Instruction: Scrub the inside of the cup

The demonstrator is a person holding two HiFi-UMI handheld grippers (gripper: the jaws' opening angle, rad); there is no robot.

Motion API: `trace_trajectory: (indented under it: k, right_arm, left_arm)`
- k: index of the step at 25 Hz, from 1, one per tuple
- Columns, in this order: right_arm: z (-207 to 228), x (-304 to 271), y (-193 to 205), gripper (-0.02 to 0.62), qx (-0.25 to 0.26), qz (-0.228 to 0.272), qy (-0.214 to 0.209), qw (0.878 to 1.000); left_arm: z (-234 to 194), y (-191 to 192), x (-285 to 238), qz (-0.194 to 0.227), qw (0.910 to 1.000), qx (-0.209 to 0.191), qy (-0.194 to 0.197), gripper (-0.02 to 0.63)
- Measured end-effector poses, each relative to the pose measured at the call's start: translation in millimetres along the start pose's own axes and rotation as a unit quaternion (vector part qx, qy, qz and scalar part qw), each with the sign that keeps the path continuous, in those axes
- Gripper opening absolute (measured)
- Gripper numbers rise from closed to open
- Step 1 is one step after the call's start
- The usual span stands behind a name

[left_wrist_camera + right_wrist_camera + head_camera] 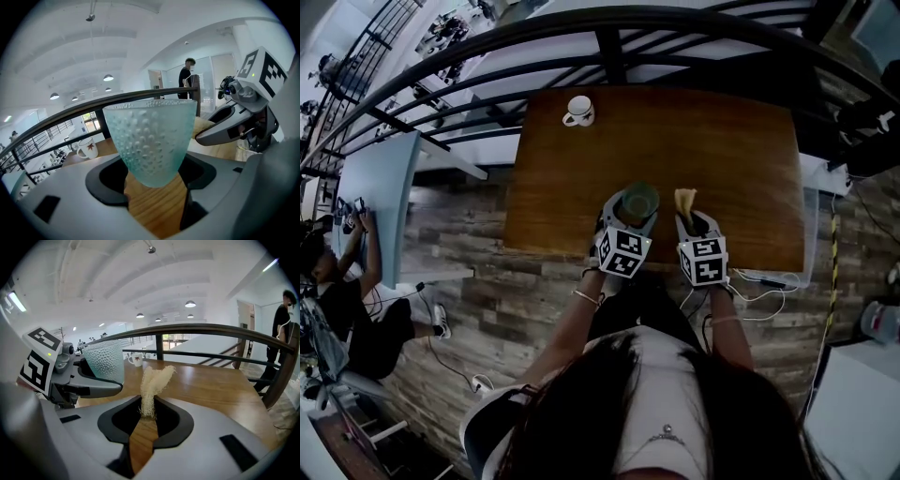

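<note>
A pale green dimpled glass cup stands upright between the jaws of my left gripper, which is shut on its lower part and holds it above the wooden table. From the head view the cup sits just ahead of the left marker cube. My right gripper is shut on a beige loofah scrubber that sticks up from the jaws. The scrubber is to the right of the cup, outside it. The cup shows at the left of the right gripper view.
A white mug with a red leaf print stands at the table's far left. A dark metal railing curves behind the table. A person stands in the background. Cables lie on the floor at the right.
</note>
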State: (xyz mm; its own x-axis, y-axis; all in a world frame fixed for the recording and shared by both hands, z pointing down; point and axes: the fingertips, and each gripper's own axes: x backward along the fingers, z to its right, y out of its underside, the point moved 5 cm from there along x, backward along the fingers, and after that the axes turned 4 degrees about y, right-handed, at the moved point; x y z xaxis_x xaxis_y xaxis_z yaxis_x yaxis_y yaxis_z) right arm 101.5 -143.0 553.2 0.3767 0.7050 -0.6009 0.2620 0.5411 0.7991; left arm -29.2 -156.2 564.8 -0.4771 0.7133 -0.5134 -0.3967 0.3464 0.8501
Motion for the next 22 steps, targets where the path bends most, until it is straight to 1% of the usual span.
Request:
trace_trajectory:
  k: [10, 22]
  right_arm:
    - [-6.4, 15.7, -21.2, 0.087, -0.001, 0.024, -0.014, 1.000]
    - [-10.7, 44.5, -42.4, 0.087, -0.013, 0.065, -0.031, 0.997]
  left_arm:
    - [-6.4, -18.2, 7.3, 0.009, 0.9990, -0.045, 0.003, 0.339]
    - [-0.9, -27.9, 9.5, 0.005, 0.9938, -0.111, 0.014, 0.339]
